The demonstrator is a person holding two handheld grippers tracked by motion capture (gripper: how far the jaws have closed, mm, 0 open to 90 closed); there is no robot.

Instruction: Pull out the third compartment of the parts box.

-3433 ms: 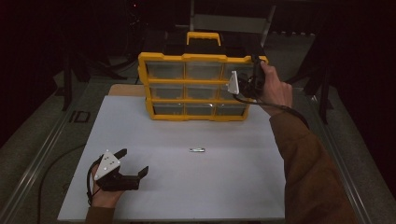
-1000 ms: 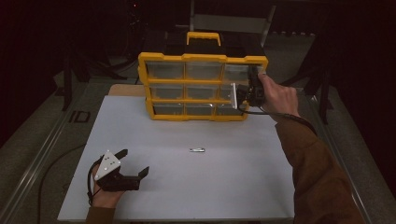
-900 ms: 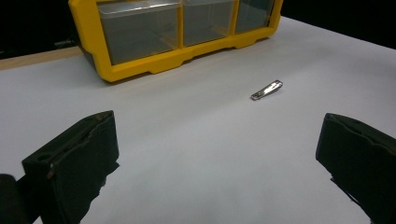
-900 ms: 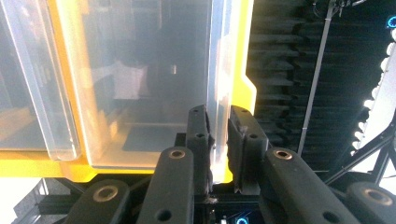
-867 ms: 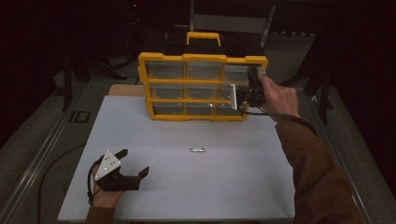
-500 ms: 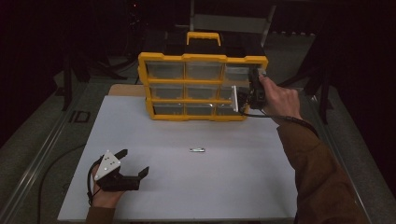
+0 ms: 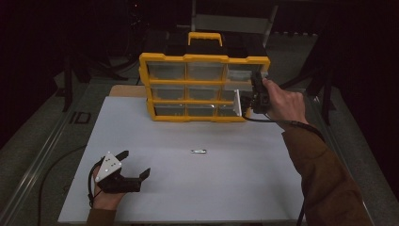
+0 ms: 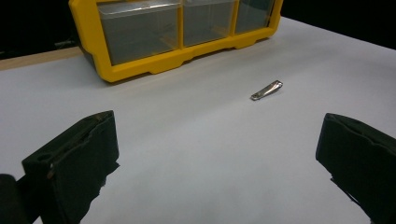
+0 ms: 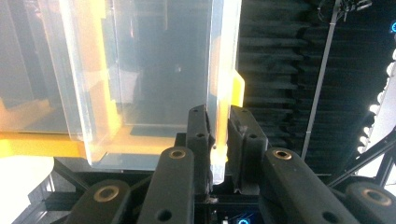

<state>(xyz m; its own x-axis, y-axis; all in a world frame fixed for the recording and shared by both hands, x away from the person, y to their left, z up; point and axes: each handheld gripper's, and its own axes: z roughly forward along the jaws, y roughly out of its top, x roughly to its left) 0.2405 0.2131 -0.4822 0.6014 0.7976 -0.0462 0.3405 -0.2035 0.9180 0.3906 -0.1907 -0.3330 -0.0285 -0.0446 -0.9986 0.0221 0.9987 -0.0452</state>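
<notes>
- left gripper point(image 7: 133, 165): resting on the white table point(image 7: 197, 188) at near left, jaws spread wide, nothing between them.
- nail clipper point(image 7: 198, 151): small, silvery, lying mid-table.
- clear drawer point(image 9: 154, 79): see-through plastic, middle row, right end of the yellow organizer point(image 7: 205, 87).
- right gripper point(image 9: 217, 128): clenched on the drawer's front lip.

High view looks down the table; left gripper view, low, shares its yellow organizer point(image 7: 204, 87) point(image 8: 177, 35).

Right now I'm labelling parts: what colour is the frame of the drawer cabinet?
Yellow; the drawer cabinet frame shows best in the high view.
</notes>
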